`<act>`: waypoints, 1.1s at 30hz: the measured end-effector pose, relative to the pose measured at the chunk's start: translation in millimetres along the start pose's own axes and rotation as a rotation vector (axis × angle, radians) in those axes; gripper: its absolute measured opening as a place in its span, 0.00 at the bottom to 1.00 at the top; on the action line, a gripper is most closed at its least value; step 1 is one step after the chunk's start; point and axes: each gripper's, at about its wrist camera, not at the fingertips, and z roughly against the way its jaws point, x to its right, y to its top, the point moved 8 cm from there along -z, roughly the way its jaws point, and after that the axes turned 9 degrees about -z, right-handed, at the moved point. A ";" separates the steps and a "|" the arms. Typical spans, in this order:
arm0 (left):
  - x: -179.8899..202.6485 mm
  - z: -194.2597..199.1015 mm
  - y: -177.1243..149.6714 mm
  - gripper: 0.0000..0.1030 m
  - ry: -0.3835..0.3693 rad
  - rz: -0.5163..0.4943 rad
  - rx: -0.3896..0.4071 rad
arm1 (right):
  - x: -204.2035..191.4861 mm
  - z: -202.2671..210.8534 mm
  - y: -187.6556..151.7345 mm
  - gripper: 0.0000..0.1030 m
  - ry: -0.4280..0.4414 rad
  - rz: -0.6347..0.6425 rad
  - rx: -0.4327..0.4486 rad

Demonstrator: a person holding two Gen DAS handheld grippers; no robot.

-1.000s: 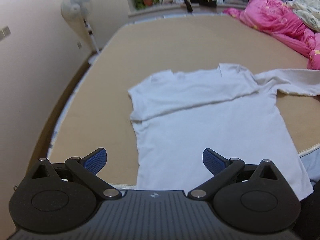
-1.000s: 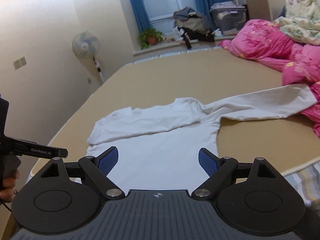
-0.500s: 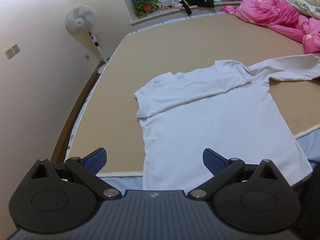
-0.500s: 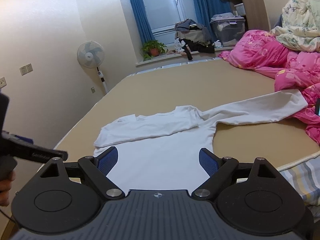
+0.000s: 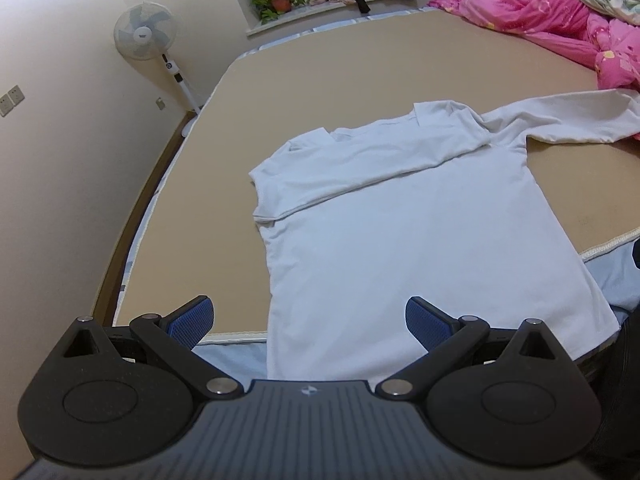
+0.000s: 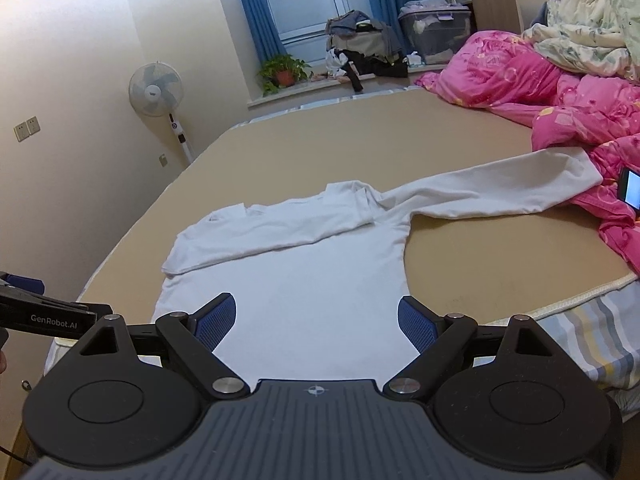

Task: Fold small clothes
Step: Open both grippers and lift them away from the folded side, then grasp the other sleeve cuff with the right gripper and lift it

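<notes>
A white long-sleeved shirt (image 5: 400, 232) lies flat on the tan mattress (image 5: 360, 72), hem toward me and hanging over the near edge. Its left sleeve is folded across the chest (image 6: 272, 232); its right sleeve (image 6: 500, 192) stretches out to the right toward the pink quilt. My left gripper (image 5: 308, 320) is open and empty, held above the hem. My right gripper (image 6: 316, 320) is open and empty, also above the lower shirt (image 6: 312, 300). The left gripper's body shows at the left edge of the right wrist view (image 6: 48, 312).
A pink quilt (image 6: 560, 96) and floral bedding (image 6: 588, 32) are piled at the right of the bed. A phone (image 6: 630, 194) lies on the quilt. A standing fan (image 5: 146, 40), a potted plant (image 6: 284, 74) and clutter on the windowsill stand beyond the bed.
Both grippers have drawn back and risen a little from the shirt; more of the bed and room shows. The shirt has not moved. Both grippers stay open.
</notes>
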 end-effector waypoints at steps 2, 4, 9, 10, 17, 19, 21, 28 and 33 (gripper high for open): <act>3.5 -3.1 1.4 0.99 -0.002 -0.009 -0.008 | 2.9 -2.5 0.6 0.86 -0.006 0.001 -0.004; 6.2 -6.7 2.8 0.99 -0.002 -0.021 -0.018 | 6.8 -5.0 1.2 0.86 -0.009 -0.008 -0.009; 16.1 -15.1 6.0 0.99 -0.010 -0.044 -0.049 | 22.7 -14.8 1.1 0.86 -0.026 -0.044 -0.022; 18.1 -16.7 7.2 0.99 -0.012 -0.047 -0.054 | 26.3 -16.8 1.0 0.86 -0.029 -0.050 -0.025; 37.0 -29.7 16.1 0.99 -0.012 -0.092 -0.093 | 61.4 -33.2 3.2 0.86 -0.065 -0.126 -0.039; 43.5 -34.1 19.6 0.99 -0.011 -0.113 -0.102 | 71.7 -37.8 5.5 0.86 -0.077 -0.144 -0.038; 50.9 -38.8 24.4 0.99 -0.007 -0.135 -0.110 | 84.5 -42.9 8.9 0.86 -0.091 -0.166 -0.035; 78.7 -56.7 46.2 0.99 0.000 -0.206 -0.139 | 136.2 -72.3 23.2 0.86 -0.132 -0.272 -0.043; 95.2 -71.0 61.1 0.99 -0.006 -0.233 -0.165 | 184.2 -97.2 41.9 0.86 -0.178 -0.331 -0.005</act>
